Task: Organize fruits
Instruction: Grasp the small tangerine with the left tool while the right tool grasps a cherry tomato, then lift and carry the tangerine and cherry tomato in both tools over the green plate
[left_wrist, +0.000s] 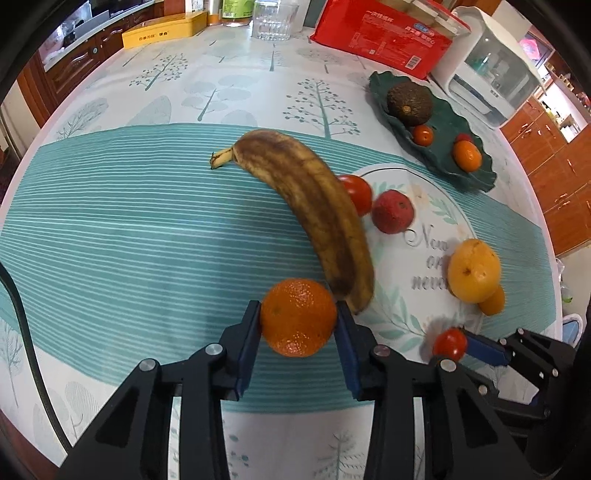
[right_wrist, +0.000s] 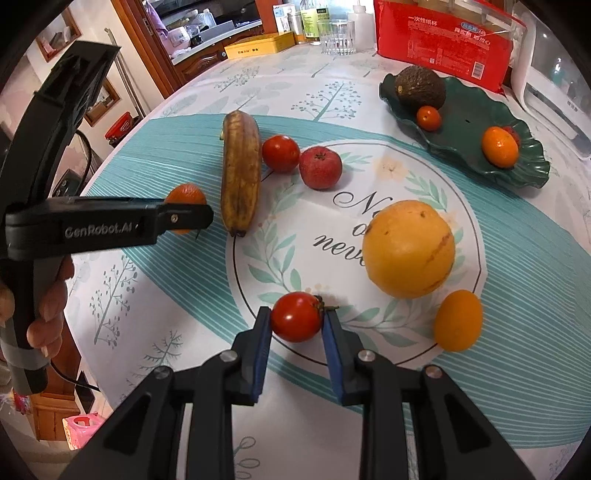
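Left gripper (left_wrist: 298, 319) pinched a tangerine (left_wrist: 298, 316) across its middle beside the banana (left_wrist: 306, 206); right gripper (right_wrist: 297, 322) clamped a tomato (right_wrist: 296, 321) on the cloth. Both looked light; the tomato's smooth, soft skin probably needed gentle pressure.

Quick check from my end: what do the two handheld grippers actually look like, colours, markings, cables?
Both the left gripper and the right gripper are matte black angular linkages with silver pivot pins and flat blue finger pads. The left's side reads "GenRobot.AI" in grey; grey tape wraps its handle, and a black cable trails off.
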